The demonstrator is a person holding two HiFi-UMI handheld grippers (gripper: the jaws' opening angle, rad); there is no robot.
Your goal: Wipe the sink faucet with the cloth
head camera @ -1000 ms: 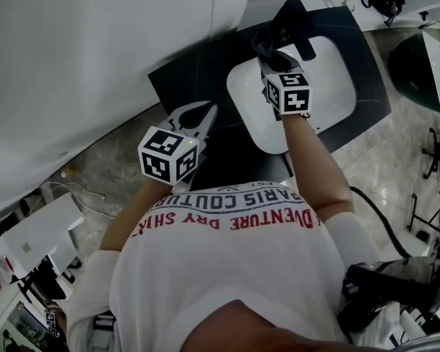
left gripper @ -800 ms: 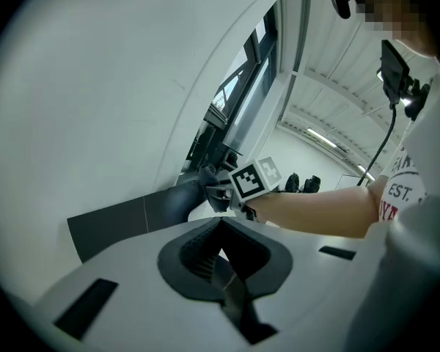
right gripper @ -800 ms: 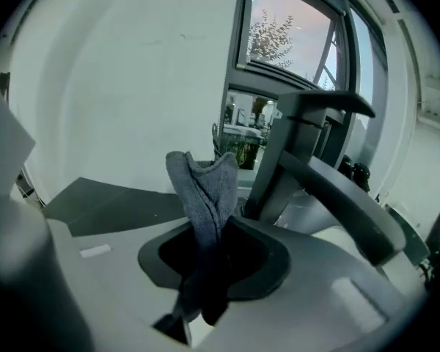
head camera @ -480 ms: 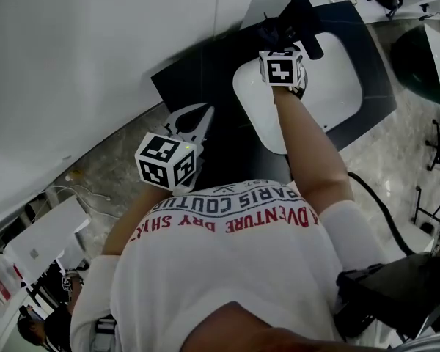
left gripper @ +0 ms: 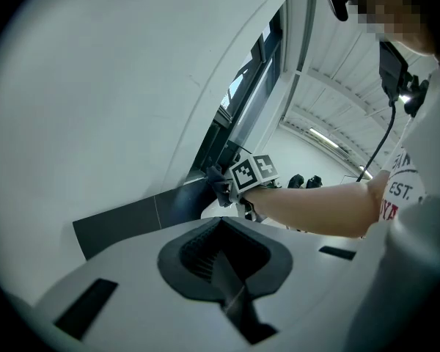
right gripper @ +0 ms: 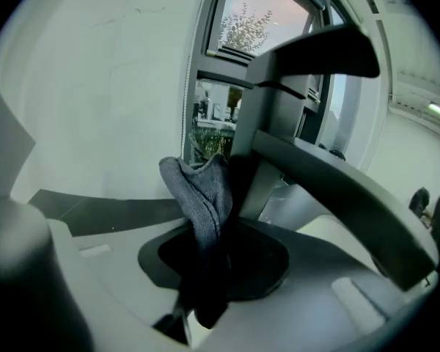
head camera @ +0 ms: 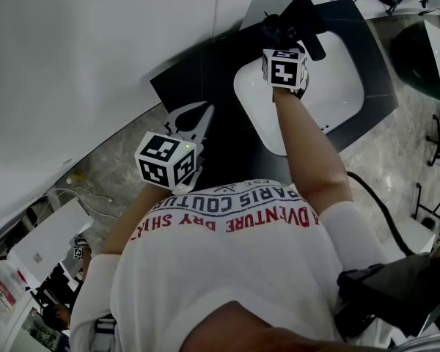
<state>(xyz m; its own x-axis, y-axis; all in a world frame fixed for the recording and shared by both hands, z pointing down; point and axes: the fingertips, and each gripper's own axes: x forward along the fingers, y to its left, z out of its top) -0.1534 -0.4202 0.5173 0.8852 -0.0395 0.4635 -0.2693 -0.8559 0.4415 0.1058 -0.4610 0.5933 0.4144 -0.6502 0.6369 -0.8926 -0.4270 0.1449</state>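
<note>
The right gripper (right gripper: 209, 270) has its jaws clamped on the grey cloth (right gripper: 199, 193), which bunches up out of them and lies against the upright stem of the black faucet (right gripper: 308, 171) at the back of the white sink (head camera: 334, 94). The left gripper (left gripper: 221, 261) hangs off to the side over the dark counter (head camera: 205, 72), jaws together and empty.

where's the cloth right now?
Right gripper view, centre: the grey cloth is pinched in the right gripper, bunched just left of the dark faucet column, at the white sink's far end.
</note>
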